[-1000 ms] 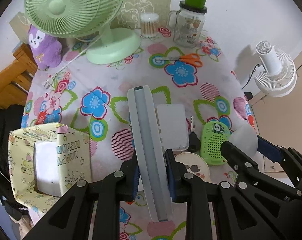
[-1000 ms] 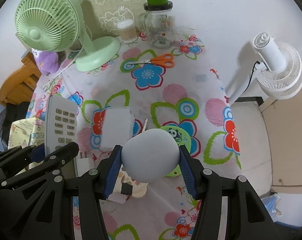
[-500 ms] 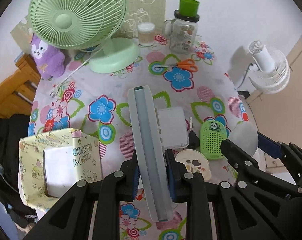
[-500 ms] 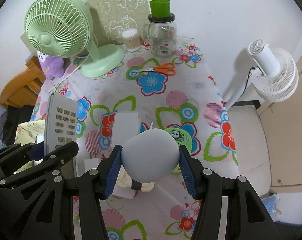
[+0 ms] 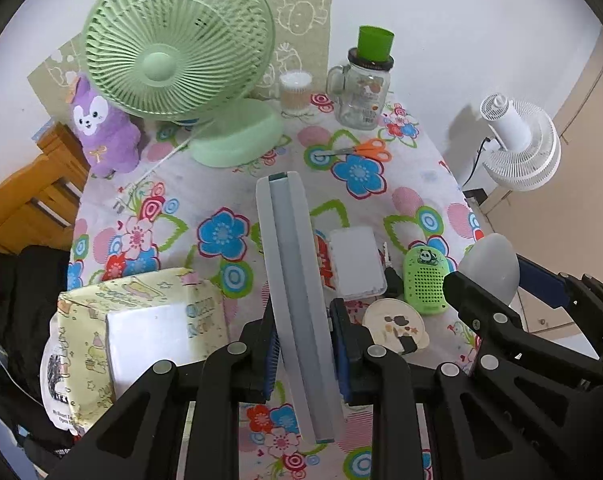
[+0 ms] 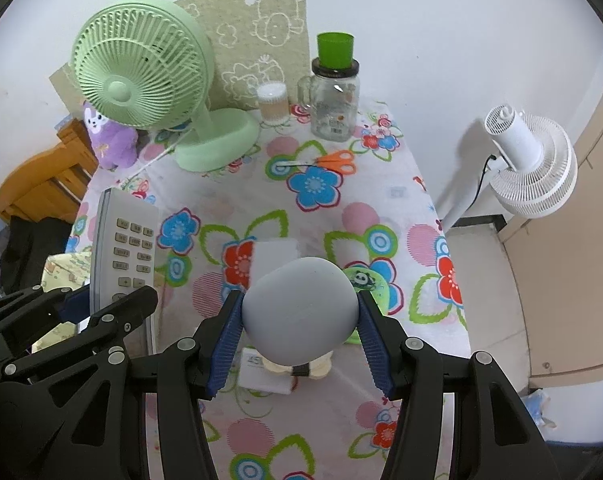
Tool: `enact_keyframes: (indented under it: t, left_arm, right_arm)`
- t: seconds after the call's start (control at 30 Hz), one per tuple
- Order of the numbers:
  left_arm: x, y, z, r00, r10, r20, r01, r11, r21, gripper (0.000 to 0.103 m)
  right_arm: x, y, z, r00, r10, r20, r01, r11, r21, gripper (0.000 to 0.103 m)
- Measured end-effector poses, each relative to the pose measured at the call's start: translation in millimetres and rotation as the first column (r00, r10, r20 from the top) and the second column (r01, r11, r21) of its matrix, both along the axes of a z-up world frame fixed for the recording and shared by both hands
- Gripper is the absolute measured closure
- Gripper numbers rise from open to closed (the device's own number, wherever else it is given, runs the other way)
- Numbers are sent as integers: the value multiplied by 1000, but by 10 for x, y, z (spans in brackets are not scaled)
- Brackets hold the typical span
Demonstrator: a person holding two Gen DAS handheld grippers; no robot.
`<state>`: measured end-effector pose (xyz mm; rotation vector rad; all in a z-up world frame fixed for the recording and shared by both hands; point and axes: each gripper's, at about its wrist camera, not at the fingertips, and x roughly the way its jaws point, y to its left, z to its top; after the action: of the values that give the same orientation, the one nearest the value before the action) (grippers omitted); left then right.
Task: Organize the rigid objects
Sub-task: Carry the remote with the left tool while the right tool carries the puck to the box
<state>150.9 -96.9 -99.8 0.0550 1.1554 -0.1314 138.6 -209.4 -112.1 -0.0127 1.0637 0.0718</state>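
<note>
My left gripper (image 5: 304, 344) is shut on a long white remote control (image 5: 295, 280), held edge-up above the flowered table; its button face shows in the right wrist view (image 6: 123, 248). My right gripper (image 6: 299, 328) is shut on a grey egg-shaped object (image 6: 299, 314), which also shows in the left wrist view (image 5: 489, 268). Both are held well above the table. Below them lie a white flat box (image 5: 355, 266), a green panda speaker (image 5: 425, 280) and a round cream case (image 5: 395, 322).
A yellow patterned storage box (image 5: 141, 328) sits at the table's near left. At the back stand a green desk fan (image 5: 177, 48), a purple plush (image 5: 101, 128), a cotton-swab jar (image 5: 295, 94) and a glass jar (image 5: 363, 92). Orange scissors (image 5: 357, 150) lie nearby. A white floor fan (image 5: 517, 144) stands right.
Both grippers have risen and drawn back from the table with their objects still held; the table and its items look smaller and farther.
</note>
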Motion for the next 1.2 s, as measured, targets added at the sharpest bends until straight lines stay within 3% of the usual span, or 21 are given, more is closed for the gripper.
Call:
enact_keyframes:
  t: [0.53, 1.2]
  left_arm:
    - [-122, 435, 131, 1000, 0, 27, 0, 1000, 14, 81]
    - [-189, 1030, 3, 1000, -21, 9, 21, 999, 44, 81]
  right_arm:
    - [-111, 494, 111, 1000, 19, 18, -19, 1000, -3, 44]
    - [-146, 1164, -22, 999, 33, -16, -33, 999, -21, 44]
